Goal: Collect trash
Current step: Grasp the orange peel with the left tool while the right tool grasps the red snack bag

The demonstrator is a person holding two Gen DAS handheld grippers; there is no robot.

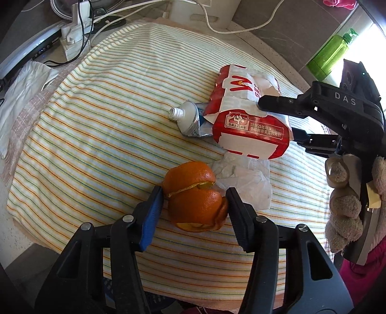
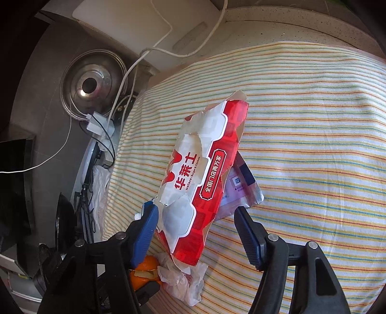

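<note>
An orange peel [image 1: 196,196] lies on the striped cloth [image 1: 96,120]. My left gripper [image 1: 194,199] stands open around it, one finger on each side. A torn red and white paper food bag [image 1: 248,123] lies further back, over a squeezed toothpaste tube [image 1: 188,118]. A crumpled white tissue [image 1: 243,180] lies between the bag and the peel. My right gripper [image 2: 195,215] is open with the bag [image 2: 200,174] between its fingers; it also shows at the right of the left wrist view [image 1: 277,120]. The peel [image 2: 144,270] and tissue [image 2: 183,280] lie below the bag.
A green soap bottle [image 1: 330,53] stands at the back right. White cables [image 1: 217,21], a charger block [image 1: 72,41] and a white plastic bag [image 1: 21,96] sit at the cloth's back left. A metal pot lid [image 2: 93,84] leans against the wall.
</note>
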